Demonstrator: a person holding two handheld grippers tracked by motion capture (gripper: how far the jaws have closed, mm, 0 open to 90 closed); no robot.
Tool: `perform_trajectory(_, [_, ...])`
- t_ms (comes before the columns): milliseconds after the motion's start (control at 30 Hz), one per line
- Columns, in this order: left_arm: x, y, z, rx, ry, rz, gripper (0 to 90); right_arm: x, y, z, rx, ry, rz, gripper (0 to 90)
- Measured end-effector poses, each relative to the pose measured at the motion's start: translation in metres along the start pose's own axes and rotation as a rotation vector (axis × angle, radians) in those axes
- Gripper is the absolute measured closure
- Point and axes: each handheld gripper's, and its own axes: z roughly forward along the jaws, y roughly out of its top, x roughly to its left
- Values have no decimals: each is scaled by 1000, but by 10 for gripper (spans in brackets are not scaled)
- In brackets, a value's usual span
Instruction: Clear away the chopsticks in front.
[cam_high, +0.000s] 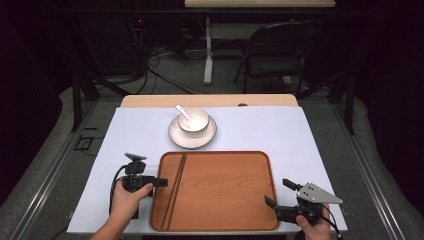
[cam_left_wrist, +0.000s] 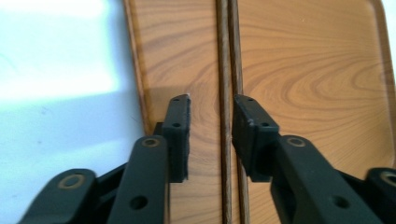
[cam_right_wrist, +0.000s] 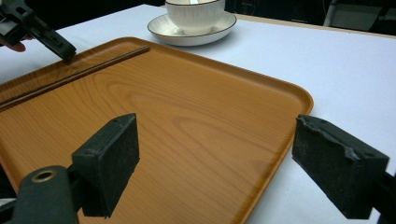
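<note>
High view: the left tongs (cam_high: 161, 182) reach over the left rim of the wooden tray (cam_high: 220, 200) on the bench (cam_high: 300, 135). Two chopsticks (cam_high: 176, 192) lie side by side in the tray's left part. A bowl (cam_high: 193, 120) with a spoon (cam_high: 183, 113) sits on a plate (cam_high: 192, 136) behind the tray. The right tongs (cam_high: 278, 192) hover by the tray's right rim.

Left gripper view: the left tongs (cam_left_wrist: 211, 123) stand apart over the chopsticks (cam_left_wrist: 229, 56), which lie between the pads, not pinched.

Right gripper view: the right tongs (cam_right_wrist: 224, 154) gape wide over the tray's edge (cam_right_wrist: 285, 135), holding nothing.
</note>
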Motion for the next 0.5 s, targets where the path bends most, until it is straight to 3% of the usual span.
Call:
perform_trajectory(67, [1, -2, -3, -30, 5, 3, 604, 0, 0, 0, 0, 0, 0, 146])
perform_trajectory(200, [3, -7, -8, -133, 27, 57, 474, 0, 0, 0, 1, 0, 2, 146])
perform_trajectory(300, [5, -11, -12, -175, 39, 79, 400, -1, 0, 0, 2, 0, 1, 146])
perform_trajectory(500, [10, -16, -21, -239, 113, 123, 383, -1, 0, 0, 2, 0, 3, 146])
